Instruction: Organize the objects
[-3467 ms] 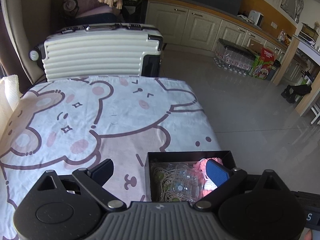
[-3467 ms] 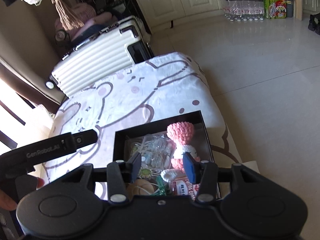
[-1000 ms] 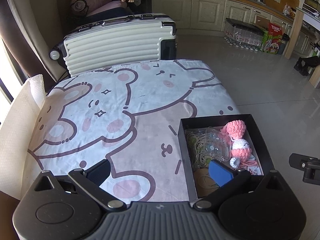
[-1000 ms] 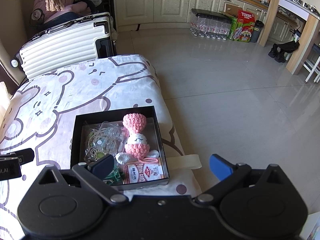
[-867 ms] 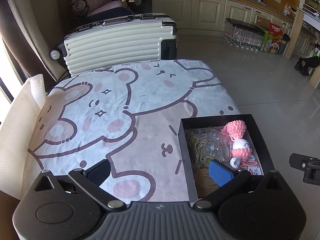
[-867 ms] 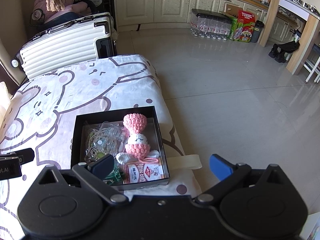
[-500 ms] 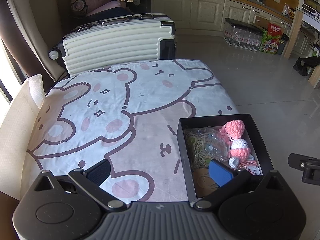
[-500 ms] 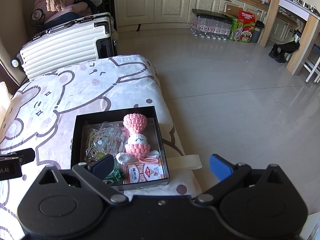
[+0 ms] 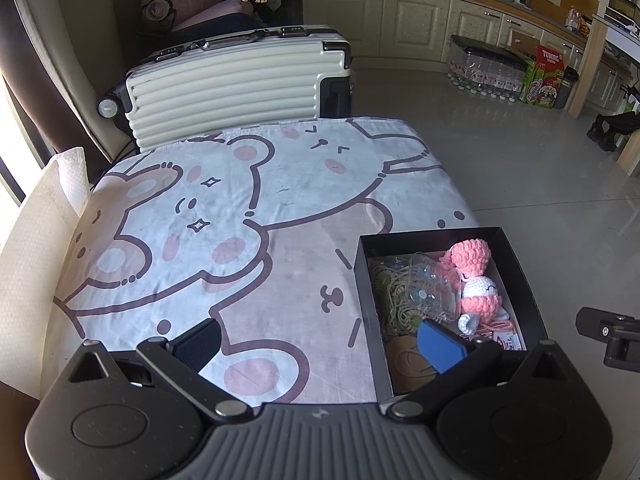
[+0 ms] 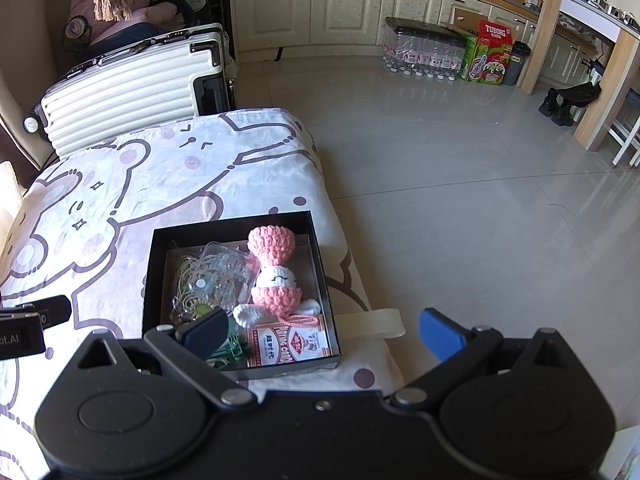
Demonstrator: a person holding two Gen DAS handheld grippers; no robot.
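A black open box [image 9: 516, 264] [image 10: 154, 276] sits at the right edge of a bed with a bear-print sheet [image 9: 224, 216] [image 10: 132, 184]. Inside lie a pink and white crochet doll [image 9: 472, 276] [image 10: 274, 276], a clear plastic case [image 9: 430, 286] [image 10: 224, 270] over coiled string, a red card pack [image 10: 288, 344], green clips [image 10: 230, 350] and a brown disc [image 9: 410, 364]. My left gripper [image 9: 318, 340] is open and empty above the bed's near edge, its blue finger over the box. My right gripper [image 10: 322, 330] is open and empty above the box's near right corner.
A cream hard-shell suitcase [image 9: 236, 84] [image 10: 128, 88] stands behind the bed's far end. To the right is tiled floor [image 10: 460, 184], with kitchen cabinets [image 10: 340, 8], packed water bottles [image 10: 420, 52] and a green carton [image 10: 488, 54] at the back. A white strap [image 10: 374, 322] hangs beside the box.
Over 3.5 seconds both grippers pulled back and up from the box, and the right one opened wide. In the last second nothing visibly moved.
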